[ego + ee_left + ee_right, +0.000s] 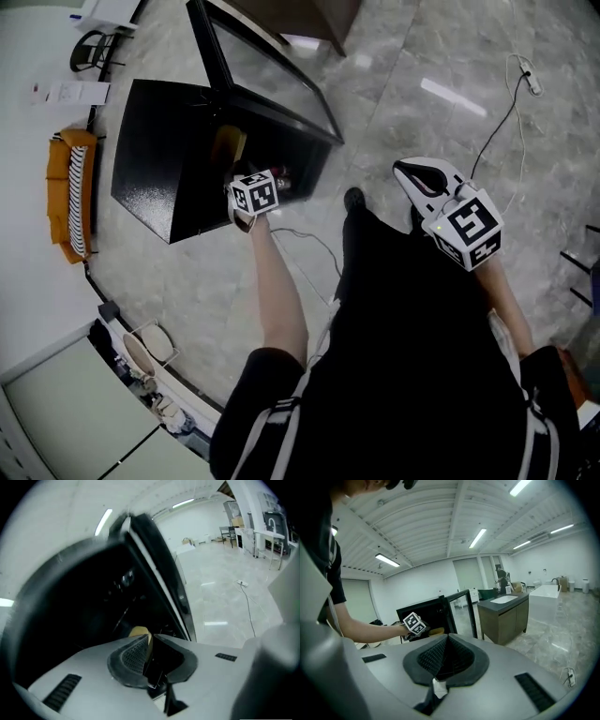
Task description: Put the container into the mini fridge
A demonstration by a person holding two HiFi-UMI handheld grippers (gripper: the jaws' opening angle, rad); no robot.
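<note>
The black mini fridge [150, 187] stands on the floor with its glass door [272, 75] swung wide. My left gripper [240, 178] reaches into the opening, shut on the thin edge of a yellowish container [228, 145] that sits inside the dark compartment. In the left gripper view the container [139, 632] shows just past the jaws of my left gripper [149, 648], and its edge is pinched between the pads. My right gripper [417, 173] is held up at the right, away from the fridge, shut with nothing in it [446, 656]. From there the fridge [436, 613] shows ahead.
An orange sofa [70, 192] stands by the wall at far left. A cable with a power strip [511, 94] trails over the marble floor at upper right. A dark cabinet with a sink [504, 616] is right of the fridge. The person's foot [353, 198] is near the door.
</note>
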